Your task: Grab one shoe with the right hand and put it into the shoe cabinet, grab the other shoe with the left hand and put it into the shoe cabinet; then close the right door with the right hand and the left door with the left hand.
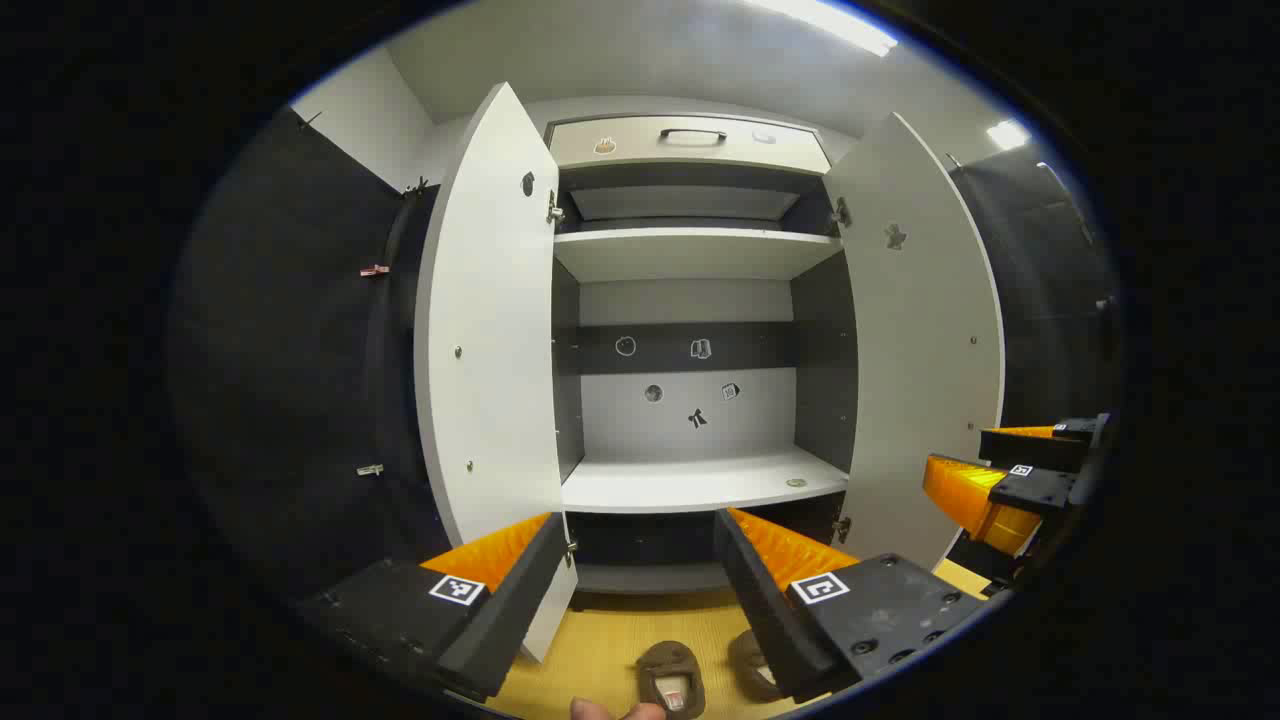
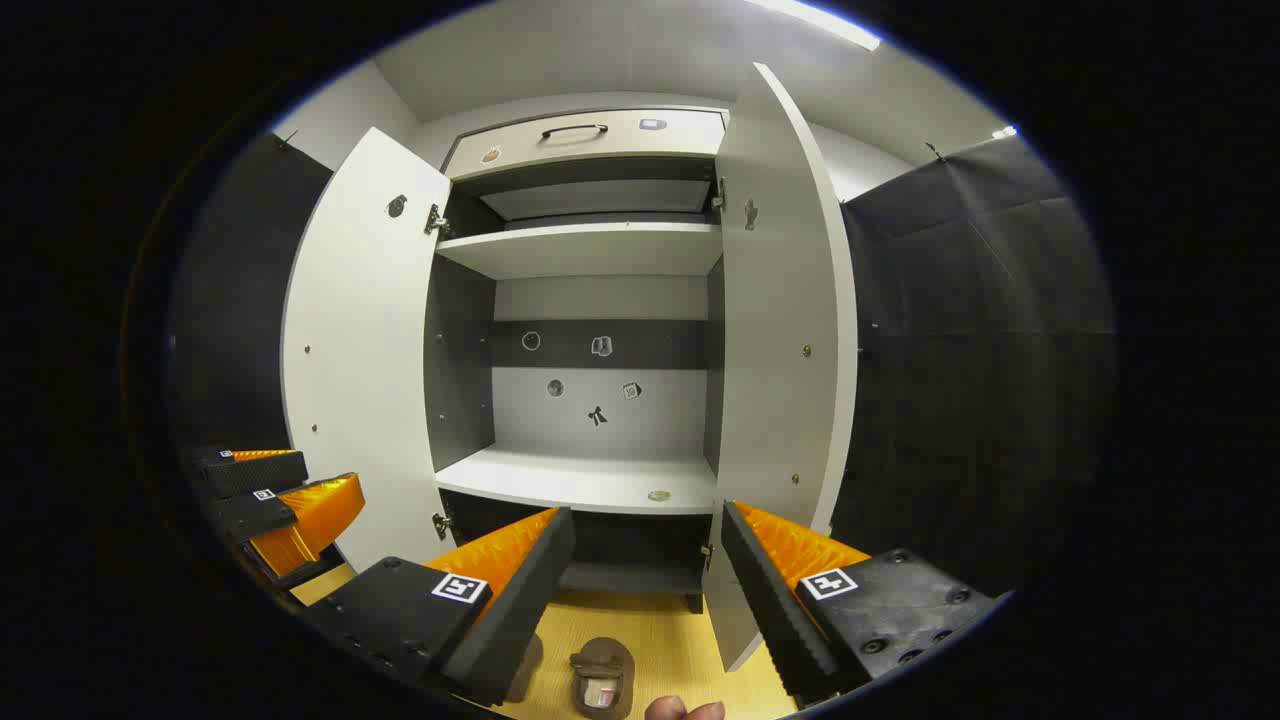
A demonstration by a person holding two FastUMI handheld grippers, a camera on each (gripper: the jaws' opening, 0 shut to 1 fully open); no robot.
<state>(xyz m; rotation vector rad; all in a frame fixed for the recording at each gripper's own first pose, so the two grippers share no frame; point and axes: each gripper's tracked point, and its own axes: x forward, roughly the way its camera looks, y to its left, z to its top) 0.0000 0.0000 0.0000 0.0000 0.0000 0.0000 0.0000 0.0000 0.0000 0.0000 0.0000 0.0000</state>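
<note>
Both claws spread apart before the open shoe cabinet, shoes on the floor.

Left gripper view: left claw (image 1: 640,580) gapes, holding nothing; two shoes (image 1: 672,680) lie on the floor below the cabinet (image 1: 690,250), whose left door (image 1: 490,350) and right door (image 1: 920,350) stand open.
Right gripper view: right claw (image 2: 645,580) gapes too; a shoe (image 2: 602,678) lies under the cabinet (image 2: 590,250).

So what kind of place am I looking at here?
Probably a test booth staged like a home entryway: a white shoe cabinet with both doors open, shoes on a wooden floor, black cloth walls.
</note>
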